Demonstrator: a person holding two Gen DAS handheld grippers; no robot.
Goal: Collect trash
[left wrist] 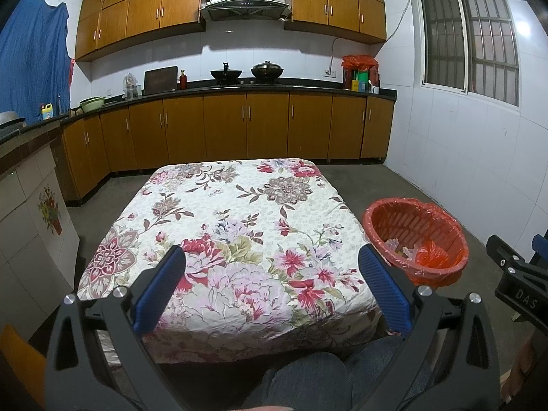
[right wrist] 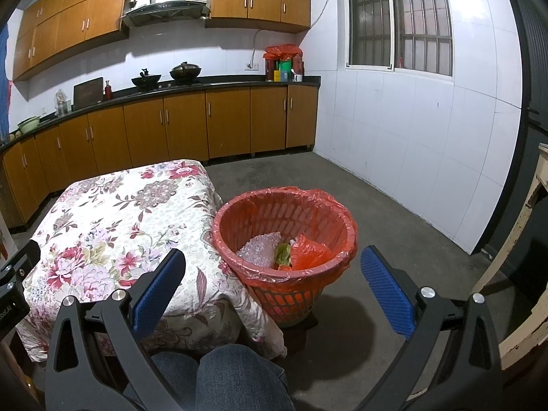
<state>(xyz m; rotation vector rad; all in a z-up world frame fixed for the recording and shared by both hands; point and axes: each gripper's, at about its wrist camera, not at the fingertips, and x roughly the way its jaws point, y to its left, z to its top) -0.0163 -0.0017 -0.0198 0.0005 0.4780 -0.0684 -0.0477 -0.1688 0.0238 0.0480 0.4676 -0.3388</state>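
A red slatted trash basket (right wrist: pixel 284 274) lined with a red plastic bag stands on the floor right of the table; it also shows in the left wrist view (left wrist: pixel 416 239). Inside lie bubble wrap (right wrist: pixel 257 248), a green scrap (right wrist: pixel 282 253) and a crumpled red bag (right wrist: pixel 310 251). My left gripper (left wrist: pixel 272 257) is open and empty, held above the near part of the floral tablecloth (left wrist: pixel 239 212). My right gripper (right wrist: pixel 274 260) is open and empty, held above the basket's near rim. The right gripper's body shows at the right edge of the left wrist view (left wrist: pixel 517 281).
The low table (right wrist: pixel 113 219) stands mid-floor in a kitchen. Wooden cabinets (left wrist: pixel 222 126) and a counter with woks (left wrist: pixel 267 70) run along the back and left. A white tiled wall (right wrist: pixel 411 137) is on the right. A pale wooden frame (right wrist: pixel 524 274) stands near right. My knees (right wrist: pixel 219 373) sit below.
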